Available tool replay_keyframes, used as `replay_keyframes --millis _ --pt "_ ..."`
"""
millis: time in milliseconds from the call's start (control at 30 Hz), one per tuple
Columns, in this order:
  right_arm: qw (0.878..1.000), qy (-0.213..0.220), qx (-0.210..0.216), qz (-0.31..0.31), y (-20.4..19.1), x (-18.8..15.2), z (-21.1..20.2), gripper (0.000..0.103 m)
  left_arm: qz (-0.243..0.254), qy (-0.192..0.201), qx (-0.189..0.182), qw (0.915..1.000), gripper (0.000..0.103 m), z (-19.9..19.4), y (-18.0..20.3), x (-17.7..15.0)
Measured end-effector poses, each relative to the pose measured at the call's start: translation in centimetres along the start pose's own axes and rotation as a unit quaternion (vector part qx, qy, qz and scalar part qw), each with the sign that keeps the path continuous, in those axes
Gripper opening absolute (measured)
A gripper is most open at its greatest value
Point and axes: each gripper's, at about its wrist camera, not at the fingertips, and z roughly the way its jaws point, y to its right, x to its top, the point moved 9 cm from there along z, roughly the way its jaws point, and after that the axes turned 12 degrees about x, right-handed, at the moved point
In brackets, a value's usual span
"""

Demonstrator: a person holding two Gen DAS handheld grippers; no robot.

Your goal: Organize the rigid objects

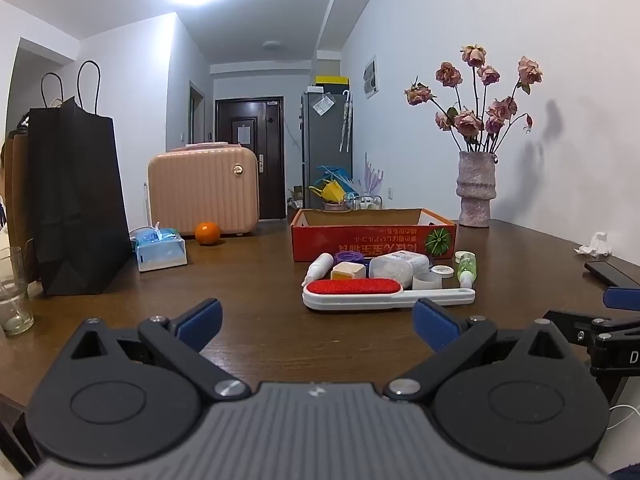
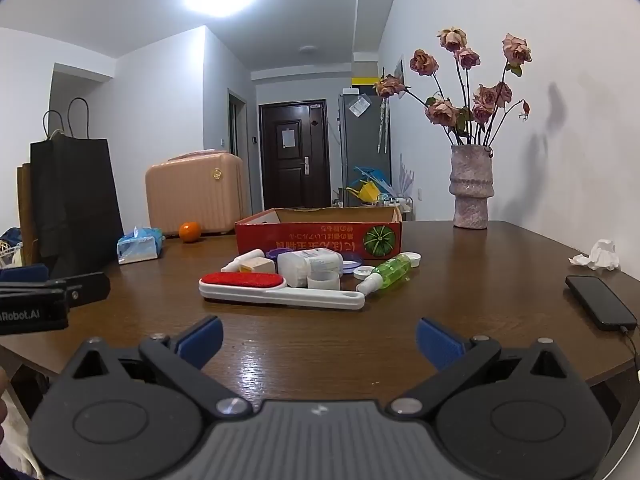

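A red cardboard box [image 1: 372, 240] [image 2: 316, 236] stands open on the brown table. In front of it lies a cluster of small items: a white lint brush with a red pad [image 1: 360, 294] [image 2: 256, 288], a white bottle on its side [image 1: 400, 266] [image 2: 308, 264], a green spray bottle [image 1: 466, 268] [image 2: 390, 274], a small white dropper bottle [image 1: 318, 268], a yellow-and-white block [image 1: 348, 270], lids and jars. My left gripper [image 1: 318, 326] is open and empty, short of the brush. My right gripper [image 2: 320, 340] is open and empty, also short of the cluster.
A black paper bag [image 1: 76, 200], a tissue pack [image 1: 160, 248], an orange [image 1: 207, 233] and a pink case [image 1: 202, 190] stand at the left. A vase of dried roses [image 1: 476, 190] stands far right. A crumpled tissue [image 2: 598, 256] and a black phone [image 2: 600, 302] lie at the right.
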Motion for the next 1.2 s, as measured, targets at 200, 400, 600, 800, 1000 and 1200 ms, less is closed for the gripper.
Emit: replay_keyframes --millis 200,400,600,800,1000,1200 --pt "1.0 0.002 -0.001 -0.008 -0.55 0.18 -0.44 0.103 -0.002 -0.014 0.0 0.9999 0.103 0.5 0.31 -0.04" --pt "1.0 -0.001 0.001 -0.003 -0.17 -0.38 -0.15 0.103 -0.002 -0.009 -0.002 1.0 0.103 0.3 0.07 -0.01" --pt "1.0 -0.005 -0.001 -0.004 -0.08 0.09 0.04 0.103 0.001 -0.009 -0.006 0.9999 0.103 0.36 0.13 -0.08" --pt "1.0 -0.003 0.0 -0.007 -0.03 0.16 -0.11 0.103 0.005 -0.008 -0.003 1.0 0.103 0.34 0.27 -0.07" --pt "1.0 -0.006 -0.001 -0.012 -0.22 0.12 -0.02 0.103 -0.001 -0.007 0.002 1.0 0.103 0.45 0.03 0.01" --pt "1.0 -0.004 0.001 -0.018 -0.45 0.08 -0.12 0.103 0.001 -0.005 0.004 1.0 0.103 0.38 0.03 -0.03"
